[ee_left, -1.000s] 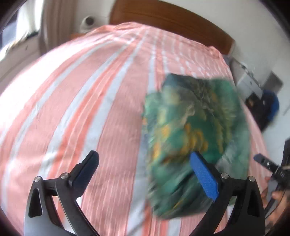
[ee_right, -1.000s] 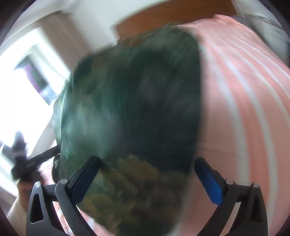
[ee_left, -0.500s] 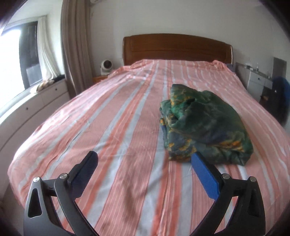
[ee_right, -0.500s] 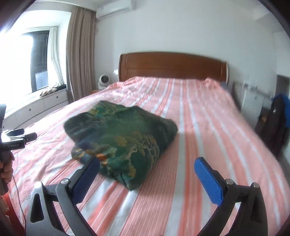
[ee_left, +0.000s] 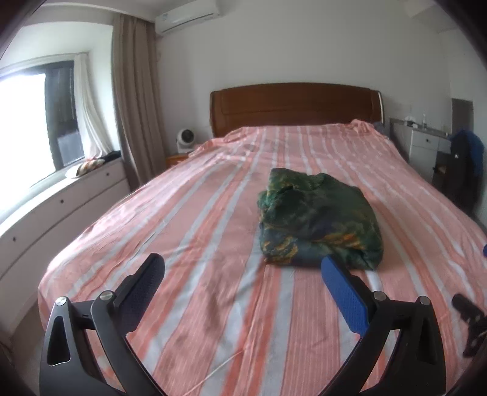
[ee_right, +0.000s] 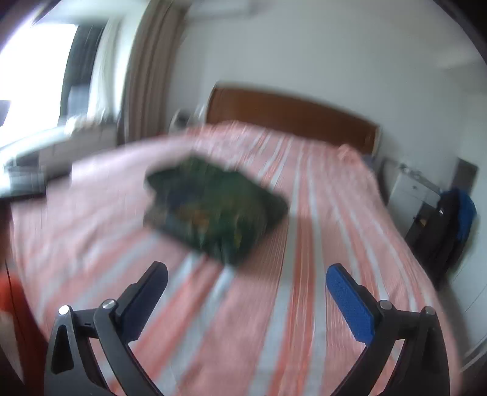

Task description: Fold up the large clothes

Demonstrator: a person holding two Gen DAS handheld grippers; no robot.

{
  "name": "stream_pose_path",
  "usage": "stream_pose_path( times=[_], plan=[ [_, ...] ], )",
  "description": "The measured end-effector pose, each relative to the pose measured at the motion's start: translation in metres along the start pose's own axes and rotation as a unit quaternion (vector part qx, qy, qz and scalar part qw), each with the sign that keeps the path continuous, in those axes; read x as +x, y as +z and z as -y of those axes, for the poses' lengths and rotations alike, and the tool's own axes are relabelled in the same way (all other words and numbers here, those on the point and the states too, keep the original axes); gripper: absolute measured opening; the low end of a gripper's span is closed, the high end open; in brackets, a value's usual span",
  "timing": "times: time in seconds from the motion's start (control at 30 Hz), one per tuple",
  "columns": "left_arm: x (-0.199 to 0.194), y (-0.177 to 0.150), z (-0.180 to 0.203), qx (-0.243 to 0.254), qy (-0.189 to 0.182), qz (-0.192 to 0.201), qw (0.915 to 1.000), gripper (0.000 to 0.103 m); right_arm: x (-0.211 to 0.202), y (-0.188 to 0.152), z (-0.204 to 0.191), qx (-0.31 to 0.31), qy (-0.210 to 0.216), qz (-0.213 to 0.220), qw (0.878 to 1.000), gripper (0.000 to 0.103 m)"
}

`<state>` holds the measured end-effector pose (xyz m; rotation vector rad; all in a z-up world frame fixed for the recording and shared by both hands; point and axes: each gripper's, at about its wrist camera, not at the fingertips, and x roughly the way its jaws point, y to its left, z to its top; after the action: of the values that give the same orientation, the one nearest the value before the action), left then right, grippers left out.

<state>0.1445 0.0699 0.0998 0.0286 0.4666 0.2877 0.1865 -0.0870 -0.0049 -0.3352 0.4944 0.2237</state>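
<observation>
- A bedroom: white walls, an air conditioner (ee_left: 186,15) high at 11 o'clock, brown curtains (ee_left: 134,100) beside a bright window (ee_left: 27,128), and a wooden headboard (ee_left: 293,106) at 12 o'clock.
- The bed (ee_left: 213,243) fills most of my left wrist view, covered in a sheet striped orange, pink and grey.
- The folded garment (ee_left: 316,219), dark green with orange and yellow patches, lies on the bed at about 1 o'clock from my left claw (ee_left: 242,274), a thick bundle resting flat on the sheet.
- My left claw is spread wide and carries nothing; its black finger sits at 8 o'clock in the frame and its blue pad at 4 o'clock, the tip of the blue pad just short of the garment's near edge.
- My right claw (ee_right: 246,277) is likewise spread wide and empty; its view is blurred, but the same garment (ee_right: 213,210) shows at about 11 o'clock ahead of it, apart from both fingers.
- A small white fan (ee_left: 185,140) stands on the bedside table at 11 o'clock, left of the headboard.
- White drawer units (ee_left: 426,146) and a dark bag with a blue part (ee_left: 465,161) stand along the wall at 2 o'clock.
- A low white cabinet (ee_left: 61,207) runs under the window at 9 o'clock.
- A black part of the other tool pokes in at the left view's 4 o'clock edge; I cannot tell more of it.
</observation>
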Motion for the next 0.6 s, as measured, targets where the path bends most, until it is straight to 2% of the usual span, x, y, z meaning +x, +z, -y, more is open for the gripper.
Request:
stream_pose_path(
  times=[0.03,0.17,0.3,0.5,0.6],
  plan=[
    [-0.004,-0.001,0.001,-0.002,0.0,0.004,1.0,0.103,0.0,-0.006,-0.002,0.0,0.014,-0.003,1.0,0.103],
    [-0.022,-0.006,0.005,0.001,0.012,0.02,0.9997,0.103,-0.018,-0.02,0.004,0.078,0.051,0.007,0.996,0.103],
    [-0.023,-0.015,0.006,-0.011,-0.01,-0.018,0.9997,0.103,-0.036,-0.021,-0.003,0.094,0.038,0.007,0.995,0.103],
    [-0.03,-0.031,0.012,0.006,-0.052,-0.067,0.9964,0.103,-0.049,-0.017,-0.02,0.1,0.01,-0.035,0.994,0.103],
    [-0.033,-0.038,0.011,0.004,-0.062,-0.094,0.9937,0.103,-0.058,-0.015,-0.025,0.108,0.014,-0.042,0.993,0.103]
  ],
)
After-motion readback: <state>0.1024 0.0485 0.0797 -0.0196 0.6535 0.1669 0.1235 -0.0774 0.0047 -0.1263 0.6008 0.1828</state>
